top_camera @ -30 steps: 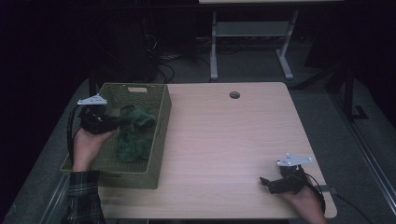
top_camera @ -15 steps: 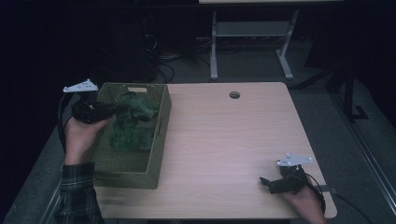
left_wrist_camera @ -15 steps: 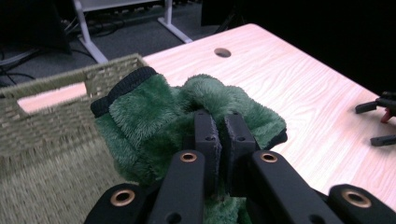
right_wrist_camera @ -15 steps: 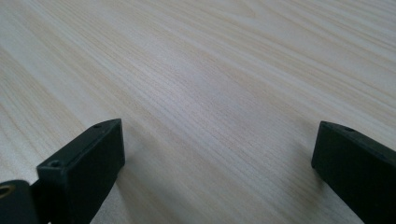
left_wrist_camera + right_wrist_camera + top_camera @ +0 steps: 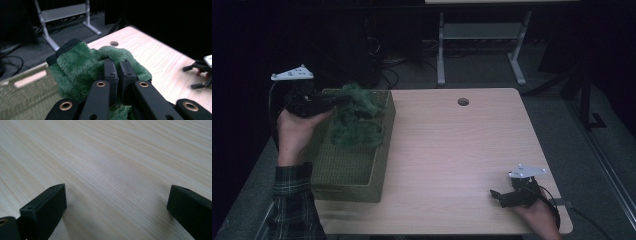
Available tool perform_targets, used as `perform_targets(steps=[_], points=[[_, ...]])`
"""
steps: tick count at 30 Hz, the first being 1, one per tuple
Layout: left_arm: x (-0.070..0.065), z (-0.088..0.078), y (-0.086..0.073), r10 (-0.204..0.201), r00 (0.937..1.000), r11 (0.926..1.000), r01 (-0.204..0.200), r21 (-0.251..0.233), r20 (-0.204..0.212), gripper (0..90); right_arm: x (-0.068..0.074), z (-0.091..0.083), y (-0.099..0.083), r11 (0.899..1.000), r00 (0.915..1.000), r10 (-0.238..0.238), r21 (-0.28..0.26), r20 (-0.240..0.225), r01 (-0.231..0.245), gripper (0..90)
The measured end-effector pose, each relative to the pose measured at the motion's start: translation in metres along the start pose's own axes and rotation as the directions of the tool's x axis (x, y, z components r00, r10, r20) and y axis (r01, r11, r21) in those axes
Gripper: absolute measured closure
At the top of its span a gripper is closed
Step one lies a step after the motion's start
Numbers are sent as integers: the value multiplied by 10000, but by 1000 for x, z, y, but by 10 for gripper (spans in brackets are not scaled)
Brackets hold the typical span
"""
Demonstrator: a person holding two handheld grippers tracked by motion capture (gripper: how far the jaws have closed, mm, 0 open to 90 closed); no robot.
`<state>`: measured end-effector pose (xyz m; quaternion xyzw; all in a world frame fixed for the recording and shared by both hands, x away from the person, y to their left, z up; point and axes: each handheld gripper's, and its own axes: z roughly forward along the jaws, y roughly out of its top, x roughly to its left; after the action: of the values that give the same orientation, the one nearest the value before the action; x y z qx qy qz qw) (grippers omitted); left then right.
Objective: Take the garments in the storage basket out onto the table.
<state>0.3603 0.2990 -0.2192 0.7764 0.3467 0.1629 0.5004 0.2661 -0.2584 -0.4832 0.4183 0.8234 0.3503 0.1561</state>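
At the far left of the high view, the left gripper (image 5: 343,100) is held above the left rim of a green woven basket (image 5: 354,167), which stands on the left part of the table (image 5: 452,150). Its jaws are pressed together on a fold of a green plush cloth (image 5: 357,120); in the left gripper view the two black pads are seen pinched into the pile of the cloth (image 5: 82,62), whose dark ribbed hem is turned toward the far edge. The cloth is lifted clear at its gripped end, while its lower part hangs down into the far half of the basket. The near half of the basket is left open, and its right wall lies well inside the table's surface.

To the right of the basket a broad stretch of bare wood is seen, broken by a small round hole (image 5: 463,101) near the far edge.

At the near right corner, close to the table's front edge, the right gripper (image 5: 496,195) is rested on the wood. Its jaws are spread wide with bare tabletop between them, as is seen in the right gripper view.
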Motion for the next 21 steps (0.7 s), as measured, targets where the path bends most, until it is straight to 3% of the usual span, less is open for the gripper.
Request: perform_targets(steps=[5, 13, 21], points=[[-7, 2, 13, 222, 9997, 9997, -221, -99, 108, 862, 0, 0, 0, 10000, 10000, -5, 10, 0, 5, 22], [-18, 13, 26, 328, 9972, 9984, -295, -489, 678, 864, 0, 0, 0, 10000, 10000, -5, 5, 2, 5, 22], [-35, 36, 33, 502, 9933, 9975, -448, -540, 1036, 864, 0, 0, 0, 10000, 10000, 3, 15, 5, -3, 22]])
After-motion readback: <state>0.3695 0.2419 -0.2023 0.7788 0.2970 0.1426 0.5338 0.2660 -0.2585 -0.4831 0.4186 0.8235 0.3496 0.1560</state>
